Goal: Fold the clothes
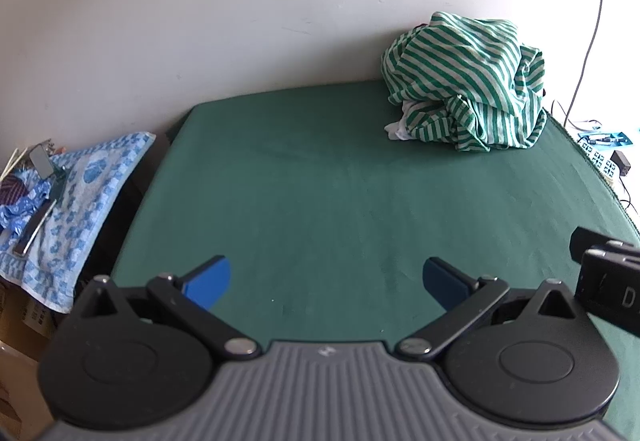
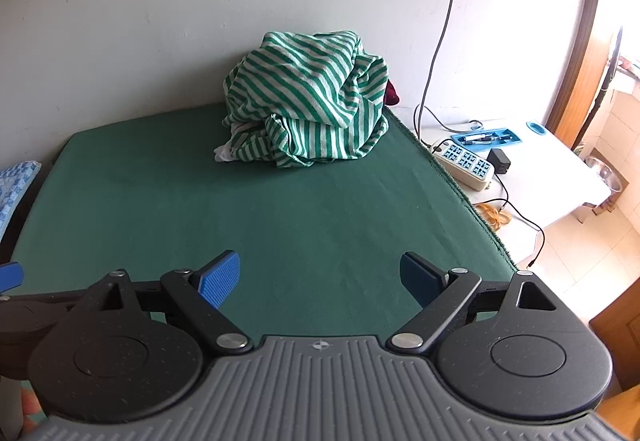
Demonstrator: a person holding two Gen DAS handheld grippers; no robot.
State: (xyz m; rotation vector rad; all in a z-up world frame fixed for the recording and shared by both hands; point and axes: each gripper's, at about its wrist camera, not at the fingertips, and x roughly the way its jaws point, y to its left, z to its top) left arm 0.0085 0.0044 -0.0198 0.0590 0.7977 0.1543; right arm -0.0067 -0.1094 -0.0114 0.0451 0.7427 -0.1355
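Fingers of my left gripper (image 1: 326, 283) stand spread and empty over the green table (image 1: 280, 209), the striped clothes heap (image 1: 466, 85) far off against the wall. From my right gripper (image 2: 320, 281), equally spread and empty, the heap (image 2: 308, 101) sits straight ahead, so I should reach there first and pinch one loose edge, not the bundle.

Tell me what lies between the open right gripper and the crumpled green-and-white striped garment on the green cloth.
Nothing: only bare green table cloth stretches from the right gripper to the striped garment, as the right wrist view shows.
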